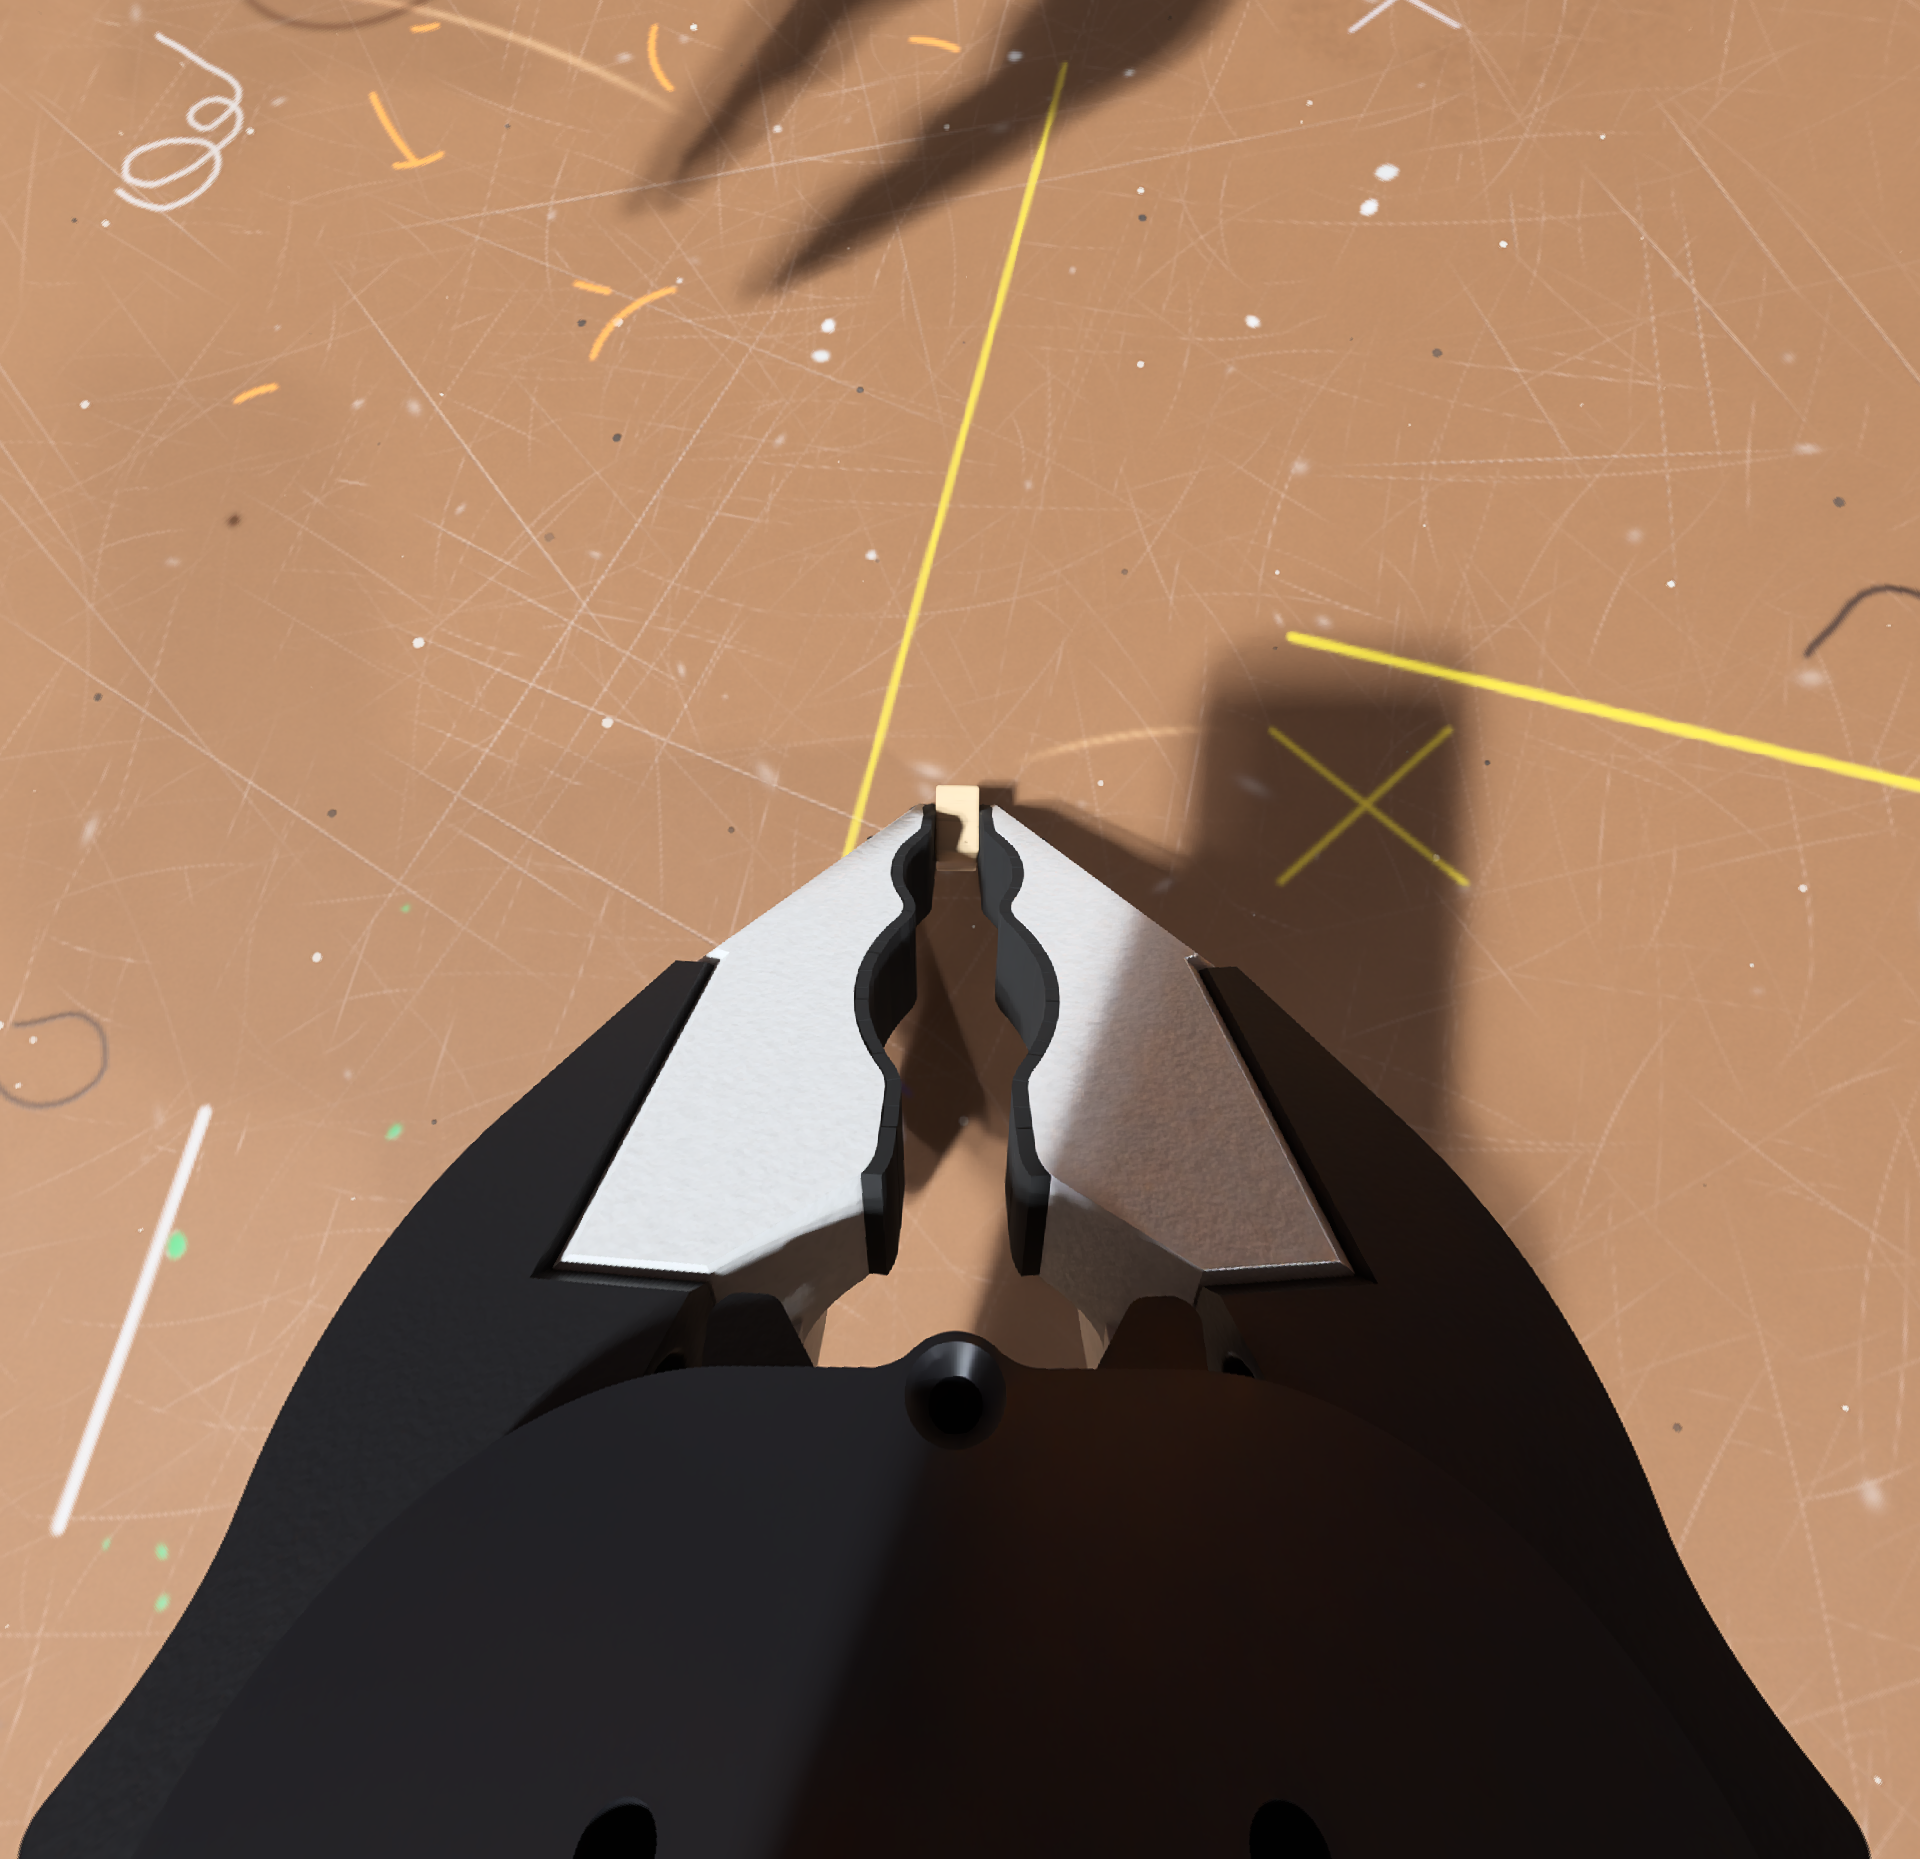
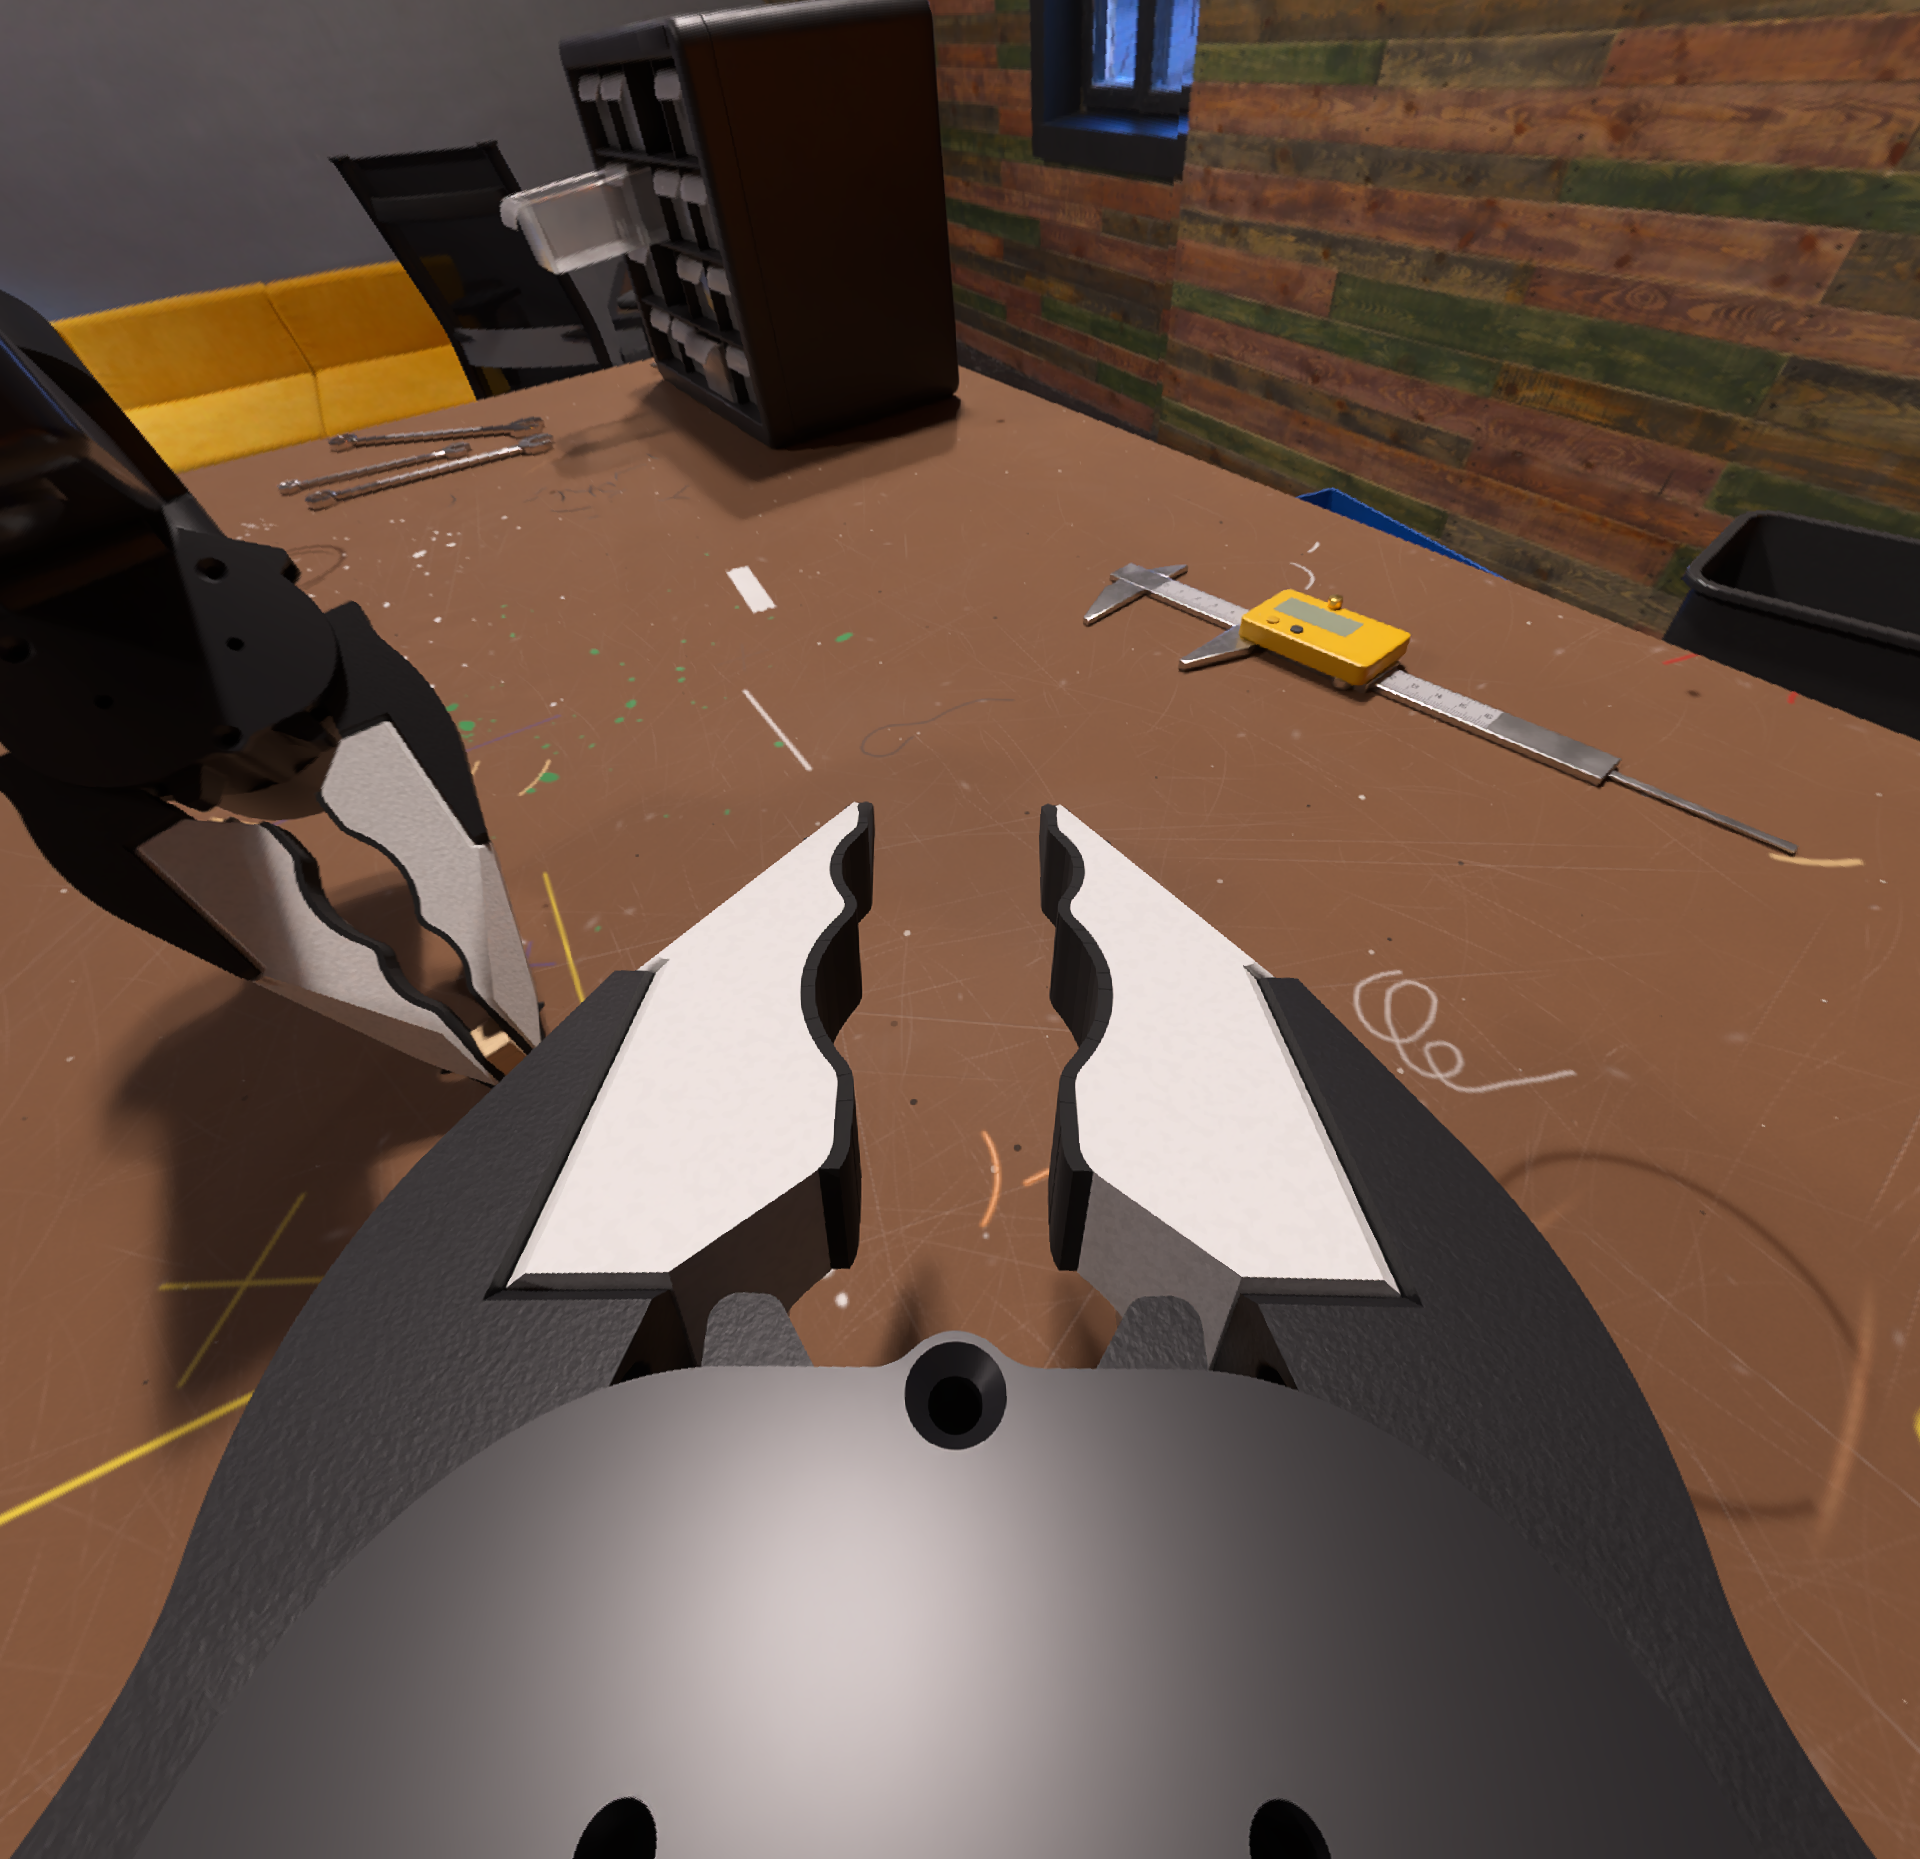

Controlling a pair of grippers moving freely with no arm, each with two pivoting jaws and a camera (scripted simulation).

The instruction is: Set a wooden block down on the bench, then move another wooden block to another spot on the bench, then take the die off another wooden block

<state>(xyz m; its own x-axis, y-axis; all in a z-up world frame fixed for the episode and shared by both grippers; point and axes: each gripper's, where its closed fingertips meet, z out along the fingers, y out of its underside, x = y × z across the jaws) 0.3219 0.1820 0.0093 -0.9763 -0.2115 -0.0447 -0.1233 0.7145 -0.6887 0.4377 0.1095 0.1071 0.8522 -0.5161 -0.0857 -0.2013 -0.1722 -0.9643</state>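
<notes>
Left gripper point(image 1: 958, 822) has its fingers drawn close together on a small pale wooden block point(image 1: 956, 817), pinched only at the very tips, above the brown bench point(image 1: 520, 614). From the right wrist view the same block point(image 2: 497, 1042) peeks out between those tips, which sit very near the bench surface, though whether the block touches the bench I cannot tell.

Right gripper point(image 2: 956, 822) hangs empty with its fingers spread apart, aimed across the bench, just beside the left one.

The main risk, as I judge it, lies in that shallow hold: so little of the block is caught that it could twist or slip out, then tumble or land tilted. A press downward with the block angled might also pop it sideways. The two grippers are close, so a sideways move by either one could knock the other and jar the block loose.

Near the left gripper's tips run a thin yellow line point(image 1: 956, 459) and a yellow cross point(image 1: 1366, 807), marks on the bench only.

Farther off lie a yellow caliper point(image 2: 1325, 633), three wrenches point(image 2: 416, 464) and a dark drawer cabinet point(image 2: 790, 209), all well apart from the grippers. No die and no other blocks show in either view, so those later steps look not yet begun.
</notes>
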